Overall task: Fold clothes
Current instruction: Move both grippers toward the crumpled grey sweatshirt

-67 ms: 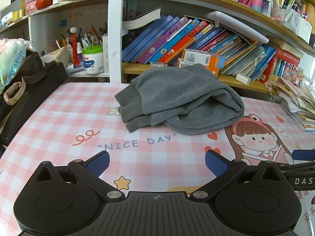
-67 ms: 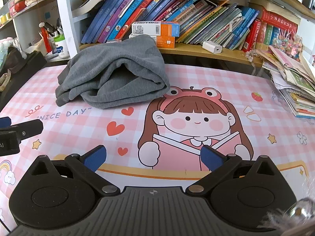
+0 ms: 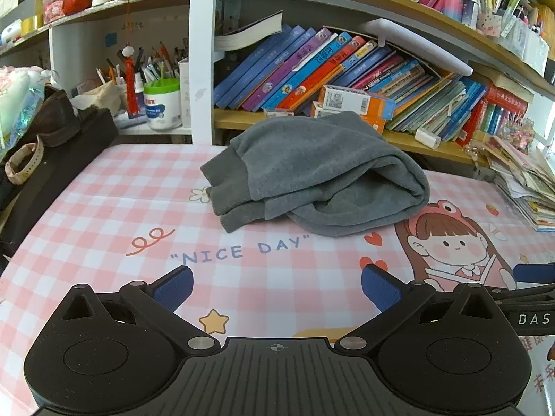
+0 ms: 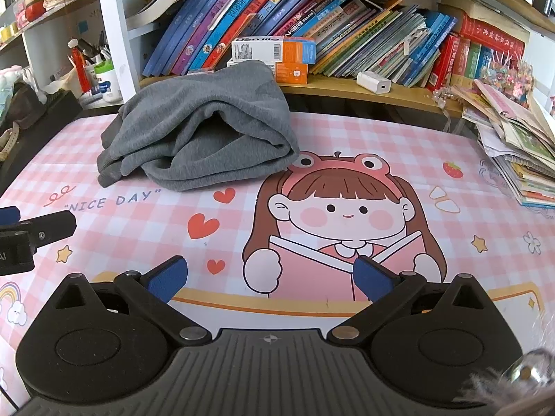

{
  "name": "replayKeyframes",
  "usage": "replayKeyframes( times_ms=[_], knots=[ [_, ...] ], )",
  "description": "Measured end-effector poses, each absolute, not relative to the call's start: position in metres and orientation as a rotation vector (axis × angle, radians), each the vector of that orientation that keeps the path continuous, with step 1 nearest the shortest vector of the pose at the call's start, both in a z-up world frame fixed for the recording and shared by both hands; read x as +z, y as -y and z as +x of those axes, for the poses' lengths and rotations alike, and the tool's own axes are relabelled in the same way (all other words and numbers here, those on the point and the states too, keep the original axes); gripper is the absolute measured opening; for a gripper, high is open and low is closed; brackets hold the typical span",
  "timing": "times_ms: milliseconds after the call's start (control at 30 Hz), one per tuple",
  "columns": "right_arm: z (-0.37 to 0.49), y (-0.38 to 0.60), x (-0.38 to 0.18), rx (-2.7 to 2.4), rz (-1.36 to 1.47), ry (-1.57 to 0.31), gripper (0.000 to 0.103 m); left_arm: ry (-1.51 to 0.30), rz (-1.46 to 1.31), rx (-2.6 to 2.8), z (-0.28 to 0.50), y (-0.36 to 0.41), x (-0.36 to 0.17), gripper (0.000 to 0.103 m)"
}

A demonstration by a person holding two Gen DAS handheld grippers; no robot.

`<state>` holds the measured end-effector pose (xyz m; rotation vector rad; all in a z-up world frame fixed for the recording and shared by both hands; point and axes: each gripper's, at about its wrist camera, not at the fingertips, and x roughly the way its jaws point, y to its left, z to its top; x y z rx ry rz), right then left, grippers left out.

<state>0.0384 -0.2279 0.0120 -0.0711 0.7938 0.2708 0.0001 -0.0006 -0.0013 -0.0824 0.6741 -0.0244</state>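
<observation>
A grey garment (image 3: 312, 173) lies bunched in a loose heap at the far side of the pink checked mat (image 3: 104, 215), its ribbed cuffs toward the left. In the right wrist view the same grey garment (image 4: 201, 138) sits far left on the mat (image 4: 381, 145). My left gripper (image 3: 276, 289) hovers open over the mat's near part, well short of the cloth, nothing between its blue pads. My right gripper (image 4: 270, 277) is open too, above the cartoon girl print. The left gripper's finger (image 4: 38, 230) shows at that view's left edge.
Bookshelves with leaning books (image 3: 329, 69) run along the back. A stack of papers and magazines (image 4: 513, 152) sits at the mat's right edge. A dark bag with a wristband (image 3: 24, 163) lies at the left. A white charger (image 4: 374, 82) rests on the shelf.
</observation>
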Motion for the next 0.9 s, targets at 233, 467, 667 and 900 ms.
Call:
replayKeyframes(
  times_ms=[233, 467, 667, 900],
  knots=[
    [0.0368, 0.2276, 0.0125, 0.268, -0.071, -0.801, 0.103, -0.680, -0.087, -0.020, 0.0004, 0.0025, -0.0053, 0.103],
    [0.0404, 0.2276, 0.0098, 0.267, -0.069, -0.802, 0.103, -0.685, -0.091, -0.016, 0.0002, 0.0039, -0.0084, 0.103],
    [0.0389, 0.2291, 0.0107, 0.269, -0.067, -0.803, 0.103, -0.689, -0.091, -0.016, 0.0000, 0.0045, -0.0087, 0.103],
    [0.0393, 0.2287, 0.0097, 0.272, -0.069, -0.798, 0.103, -0.695, -0.092, -0.018, 0.0017, 0.0029, -0.0073, 0.103]
  ],
)
